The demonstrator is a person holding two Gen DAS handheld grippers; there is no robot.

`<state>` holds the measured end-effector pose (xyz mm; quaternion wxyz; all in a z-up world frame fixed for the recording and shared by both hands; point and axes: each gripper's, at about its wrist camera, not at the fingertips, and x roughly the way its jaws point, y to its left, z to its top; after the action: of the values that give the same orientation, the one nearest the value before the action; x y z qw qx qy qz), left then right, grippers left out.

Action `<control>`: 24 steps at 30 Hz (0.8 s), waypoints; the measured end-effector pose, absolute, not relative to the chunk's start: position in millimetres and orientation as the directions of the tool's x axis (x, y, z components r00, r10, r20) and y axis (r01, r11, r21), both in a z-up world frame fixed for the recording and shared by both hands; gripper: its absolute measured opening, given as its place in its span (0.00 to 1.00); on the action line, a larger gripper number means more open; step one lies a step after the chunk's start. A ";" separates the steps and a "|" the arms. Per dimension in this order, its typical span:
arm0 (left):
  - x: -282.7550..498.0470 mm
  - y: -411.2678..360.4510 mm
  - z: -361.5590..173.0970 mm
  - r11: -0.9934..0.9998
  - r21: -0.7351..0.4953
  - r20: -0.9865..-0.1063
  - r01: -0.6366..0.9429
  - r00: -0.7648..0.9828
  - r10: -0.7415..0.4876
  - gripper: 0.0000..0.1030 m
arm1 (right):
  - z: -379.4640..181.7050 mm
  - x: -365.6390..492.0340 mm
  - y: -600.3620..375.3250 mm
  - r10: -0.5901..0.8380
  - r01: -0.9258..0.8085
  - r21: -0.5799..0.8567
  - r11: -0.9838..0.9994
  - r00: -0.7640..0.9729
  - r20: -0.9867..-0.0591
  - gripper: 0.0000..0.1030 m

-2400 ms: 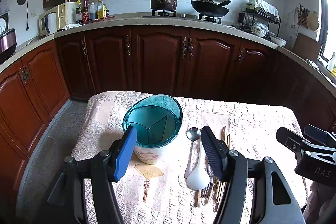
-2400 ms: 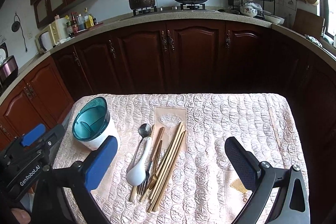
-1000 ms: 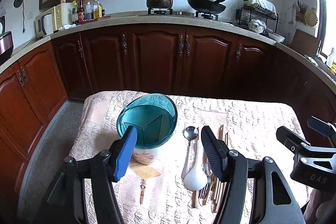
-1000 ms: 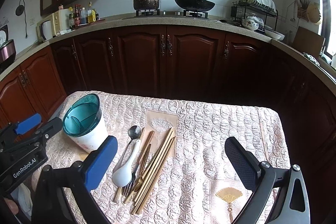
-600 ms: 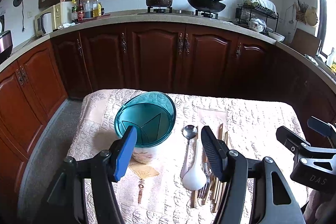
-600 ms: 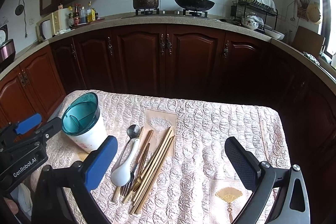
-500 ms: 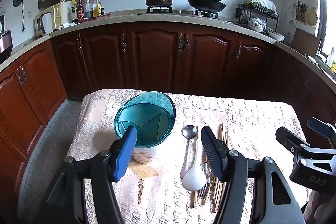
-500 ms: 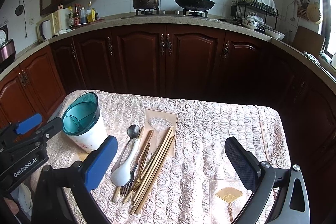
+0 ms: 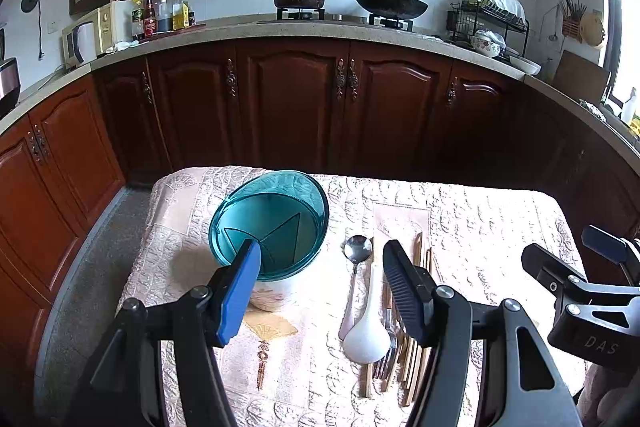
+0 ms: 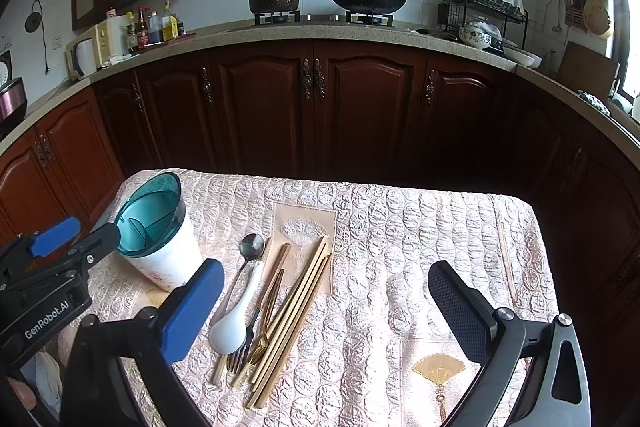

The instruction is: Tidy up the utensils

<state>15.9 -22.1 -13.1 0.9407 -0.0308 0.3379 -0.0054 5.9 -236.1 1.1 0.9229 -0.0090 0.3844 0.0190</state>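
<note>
The left gripper hangs over the near part of the quilted tablecloth with its jaws wide apart and nothing between them. Just ahead of its blue left finger stands the white utensil holder with a teal divided insert, upright. Ahead of the black right finger lie a metal spoon, a white ladle-shaped spoon, forks and chopsticks side by side, while the right gripper shows far off to the right.
</note>
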 end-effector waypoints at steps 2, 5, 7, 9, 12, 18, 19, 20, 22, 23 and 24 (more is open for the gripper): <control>17.0 -23.2 -14.2 0.998 -0.059 -0.633 -0.009 0.773 -0.031 0.63 | -1.2 6.8 -236.7 0.030 -0.043 0.001 0.999 0.700 -0.714 1.00; 18.7 -25.0 -15.5 0.998 -0.059 -0.634 -0.007 0.773 -0.032 0.62 | -2.0 6.5 -236.1 0.029 -0.043 -0.001 0.999 0.698 -0.715 1.00; 19.5 -25.9 -16.1 0.998 -0.059 -0.636 -0.006 0.771 -0.033 0.62 | -1.9 6.6 -236.8 0.028 -0.042 -0.001 0.999 0.700 -0.714 1.00; 19.6 -26.6 -16.8 0.998 -0.059 -0.639 -0.005 0.768 -0.034 0.62 | -2.3 7.3 -237.9 0.027 -0.039 -0.001 0.999 0.700 -0.713 1.00; 19.6 -27.4 -17.1 0.998 -0.058 -0.647 -0.004 0.762 -0.034 0.62 | -4.1 8.6 -238.9 0.029 -0.040 0.001 0.999 0.696 -0.717 1.00; 21.0 -28.4 -19.4 0.999 -0.054 -0.651 -0.003 0.759 -0.033 0.62 | -7.2 8.9 -237.5 0.030 -0.046 -0.003 0.999 0.692 -0.721 1.00; 21.3 -28.7 -19.7 0.999 -0.053 -0.652 -0.003 0.757 -0.033 0.62 | -7.8 9.2 -237.8 0.031 -0.046 -0.001 0.999 0.691 -0.722 1.00; 21.9 -28.6 -19.9 0.999 -0.052 -0.653 -0.002 0.757 -0.032 0.63 | -8.4 9.5 -238.1 0.030 -0.044 0.000 0.999 0.691 -0.723 1.00; 22.8 -28.9 -20.6 0.999 -0.051 -0.652 -0.002 0.757 -0.032 0.62 | -9.3 10.1 -239.1 0.030 -0.041 0.002 0.999 0.689 -0.724 1.00; 23.3 -28.8 -20.9 0.999 -0.051 -0.652 -0.002 0.757 -0.032 0.63 | -9.9 10.5 -239.8 0.030 -0.040 0.003 0.999 0.688 -0.725 1.00; 23.6 -29.0 -21.3 0.999 -0.052 -0.653 -0.002 0.757 -0.033 0.63 | -10.5 10.8 -240.4 0.031 -0.039 0.005 0.999 0.687 -0.726 1.00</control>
<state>23.6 -29.0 -21.3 0.9369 -0.0245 0.3487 -0.0082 10.8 -240.4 -10.5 0.9185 -0.0055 0.3949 0.0191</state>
